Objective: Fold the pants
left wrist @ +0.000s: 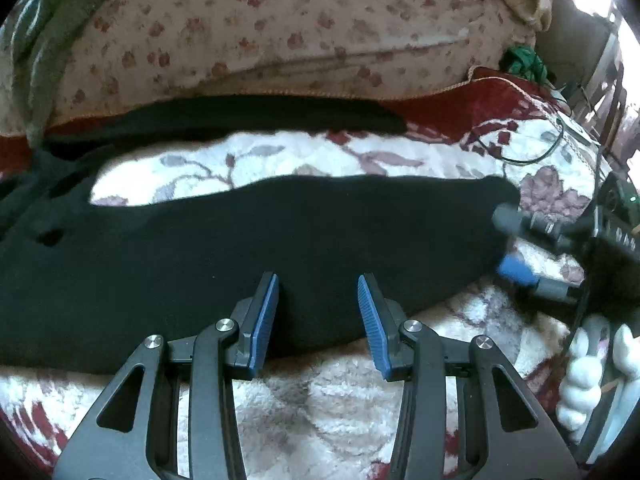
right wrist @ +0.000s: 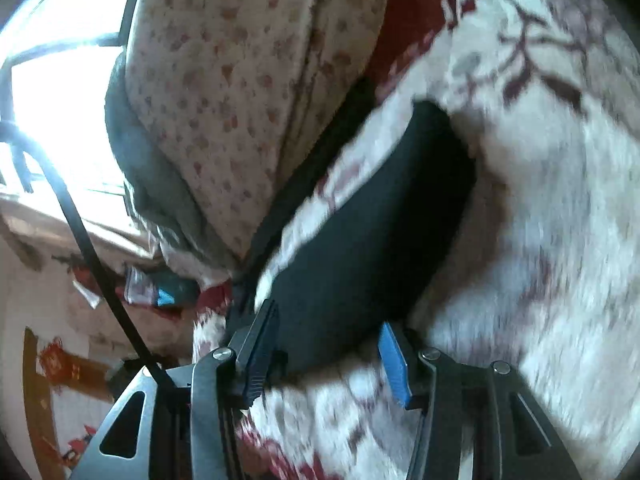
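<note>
Black pants [left wrist: 240, 248] lie spread on a white and red floral blanket [left wrist: 304, 396], with both legs running to the right and a gap of blanket between them. My left gripper [left wrist: 318, 280] is open, its blue pads over the near edge of the near leg. My right gripper [left wrist: 508, 240] shows at the right in the left wrist view, open at the hem end of the near leg. In the right wrist view the right gripper [right wrist: 328, 320] is open with the near leg [right wrist: 372, 232] between its jaws, and the view is blurred.
A floral pillow or quilt [left wrist: 280, 28] lies along the back of the bed, with a green cloth [left wrist: 44, 48] at the back left. Cables [left wrist: 532, 152] and dark equipment [left wrist: 616, 216] sit at the right edge. A window [right wrist: 52, 92] shows on the left.
</note>
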`<state>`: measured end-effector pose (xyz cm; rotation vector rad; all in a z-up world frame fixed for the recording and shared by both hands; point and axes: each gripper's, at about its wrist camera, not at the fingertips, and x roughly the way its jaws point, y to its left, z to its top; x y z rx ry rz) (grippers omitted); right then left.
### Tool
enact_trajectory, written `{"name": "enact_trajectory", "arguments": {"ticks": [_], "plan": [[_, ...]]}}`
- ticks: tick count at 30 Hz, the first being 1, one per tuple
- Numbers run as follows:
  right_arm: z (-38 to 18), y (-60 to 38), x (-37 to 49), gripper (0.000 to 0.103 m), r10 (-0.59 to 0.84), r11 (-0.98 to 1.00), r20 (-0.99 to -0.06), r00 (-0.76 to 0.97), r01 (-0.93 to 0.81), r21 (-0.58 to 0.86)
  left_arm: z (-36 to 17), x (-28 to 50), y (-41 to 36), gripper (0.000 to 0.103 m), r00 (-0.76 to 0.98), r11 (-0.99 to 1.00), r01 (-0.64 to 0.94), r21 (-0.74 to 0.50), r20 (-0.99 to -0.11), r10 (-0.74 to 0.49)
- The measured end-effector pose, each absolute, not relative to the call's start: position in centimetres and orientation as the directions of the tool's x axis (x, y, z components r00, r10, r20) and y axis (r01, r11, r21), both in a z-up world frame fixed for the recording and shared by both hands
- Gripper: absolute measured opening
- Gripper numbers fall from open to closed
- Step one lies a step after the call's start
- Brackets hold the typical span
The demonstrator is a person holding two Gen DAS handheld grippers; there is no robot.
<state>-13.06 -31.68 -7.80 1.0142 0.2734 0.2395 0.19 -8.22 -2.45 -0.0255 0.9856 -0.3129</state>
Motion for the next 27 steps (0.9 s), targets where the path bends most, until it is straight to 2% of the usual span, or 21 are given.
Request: {"name": "enact_trajectory", "arguments": {"ticks": [3, 5, 9, 10, 11, 13, 14, 17, 20, 22, 24, 27], "plan": [[-7.4, -33.2, -14.5, 0.047, 0.211, 0.503, -0.087, 0.974, -0.032, 0.864, -2.3, 0.2, -8.2, 0.041, 0.515, 0.954, 0.252, -0.162, -0.812, -0.274], [-7.7, -34.4, -15.8, 0.051, 0.164, 0.478, -0.058, 0.985, -0.027, 0.878, -2.4, 0.4, -8.2, 0.041, 0.515, 0.955, 0.249, -0.162, -0.813, -0.272], [-7.4, -34.7, -15.8, 0.051, 0.155, 0.509, -0.083, 0.985, -0.007, 0.861, -2.4, 0.4, -8.5, 0.042, 0.52, 0.957, 0.243, -0.157, -0.812, -0.265], [-7.2, -34.4, -15.6, 0.043, 0.152, 0.536, -0.098, 0.984, 0.002, 0.844, -2.4, 0.4, -8.5, 0.042, 0.521, 0.958, 0.243, -0.154, -0.812, -0.263], [-6.9, -33.9, -15.2, 0.028, 0.142, 0.581, -0.137, 0.98, 0.029, 0.813, -2.5, 0.4, -8.6, 0.043, 0.525, 0.958, 0.244, -0.147, -0.811, -0.259], [-6.7, -33.7, -14.8, 0.014, 0.126, 0.631, -0.179, 0.976, 0.06, 0.774, -2.6, 0.3, -8.7, 0.043, 0.54, 0.959, 0.246, -0.14, -0.802, -0.255], [-6.7, -33.5, -14.7, 0.011, 0.116, 0.655, -0.194, 0.974, 0.072, 0.752, -2.6, 0.2, -8.7, 0.043, 0.545, 0.959, 0.247, -0.142, -0.798, -0.258], [-6.7, -33.2, -16.2, 0.011, 0.084, 0.696, -0.202, 0.976, 0.087, 0.713, -2.8, 0.0, -8.5, 0.042, 0.555, 0.957, 0.253, -0.144, -0.788, -0.265], [-7.6, -33.7, -16.4, 0.012, 0.004, 0.699, -0.303, 0.953, 0.214, 0.682, -2.9, 0.0, -8.5, 0.042, 0.56, 0.958, 0.248, -0.146, -0.785, -0.265], [-8.3, -33.9, -16.5, 0.013, 0.008, 0.684, -0.303, 0.953, 0.216, 0.697, -2.8, -0.1, -8.6, 0.042, 0.561, 0.96, 0.244, -0.137, -0.787, -0.255], [-7.7, -33.6, -17.1, 0.017, -0.013, 0.69, -0.317, 0.948, 0.238, 0.683, -2.7, -0.2, -8.5, 0.042, 0.557, 0.961, 0.241, -0.133, -0.792, -0.249], [-5.8, -32.4, -18.1, 0.038, -0.07, 0.751, -0.327, 0.942, 0.266, 0.604, -2.4, -0.3, -8.1, 0.042, 0.545, 0.963, 0.229, -0.139, -0.802, -0.245]]}}
